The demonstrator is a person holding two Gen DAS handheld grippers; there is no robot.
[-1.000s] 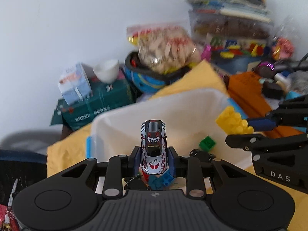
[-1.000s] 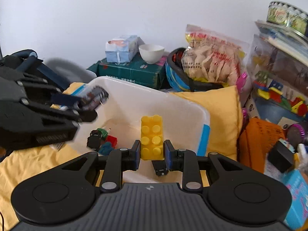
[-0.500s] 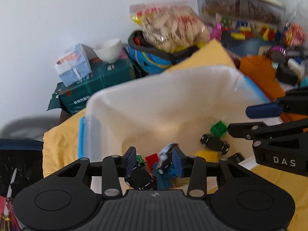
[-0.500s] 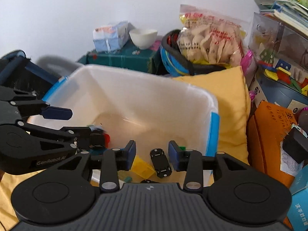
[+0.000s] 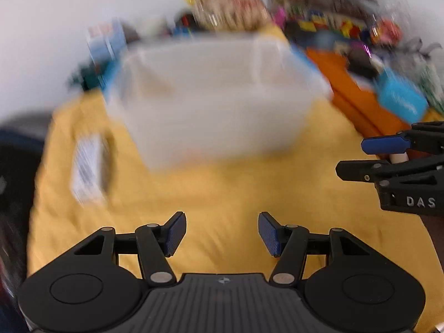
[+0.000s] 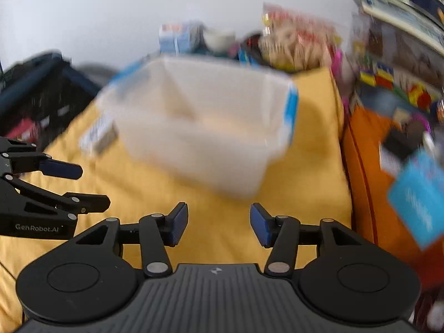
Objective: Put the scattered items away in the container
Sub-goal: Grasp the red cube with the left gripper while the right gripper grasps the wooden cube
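Both frames are heavily motion-blurred. The left gripper is seen with jaws spread wide and nothing between them; the right gripper is likewise spread and empty. The white container is set on the yellow cloth, at about 12 o'clock from the left gripper and 12 to 1 o'clock from the right, apart from both, with neither set of fingers over its rim. Its contents cannot be made out through the blur. One flat white labelled item is seen lying on the cloth just beside the container's near-left wall, at about 10 o'clock from the left gripper, and at 10 to 11 o'clock in the right view; its long axis runs roughly away from the camera. The left gripper is judged nearer to it, so it would probably be picked from that side. No other loose items can be told on the cloth.
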